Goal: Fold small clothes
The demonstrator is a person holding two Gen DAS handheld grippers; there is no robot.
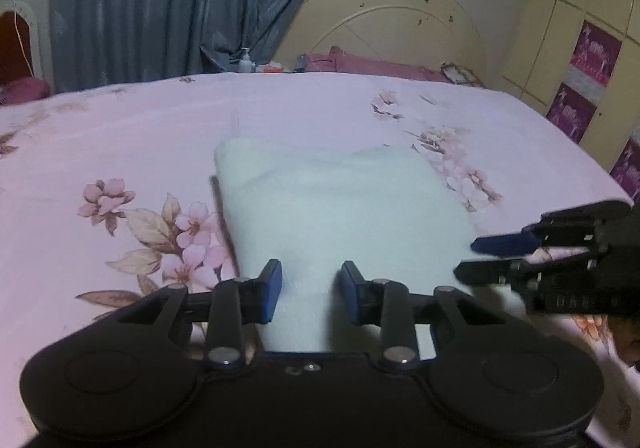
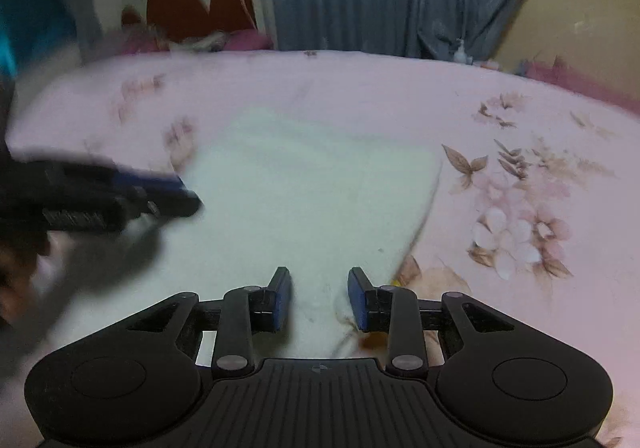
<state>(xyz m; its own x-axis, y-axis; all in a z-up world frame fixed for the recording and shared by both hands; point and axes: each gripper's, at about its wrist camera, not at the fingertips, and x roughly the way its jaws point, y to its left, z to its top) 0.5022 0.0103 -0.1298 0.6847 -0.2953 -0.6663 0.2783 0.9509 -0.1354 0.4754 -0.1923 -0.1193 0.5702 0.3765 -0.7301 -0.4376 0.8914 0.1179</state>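
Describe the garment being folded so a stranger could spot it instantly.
Start at the bed, covered by a pink sheet printed with flowers. Near its middle, ahead of both grippers, lies a pale mint-white cloth, folded into a rough rectangle. It is the only plain, unprinted thing on the sheet.

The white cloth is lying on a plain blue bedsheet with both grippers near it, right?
Not quite. The bedsheet is pink with flowers, not plain blue, as the left wrist view shows. The white cloth does lie on it, with both grippers near.
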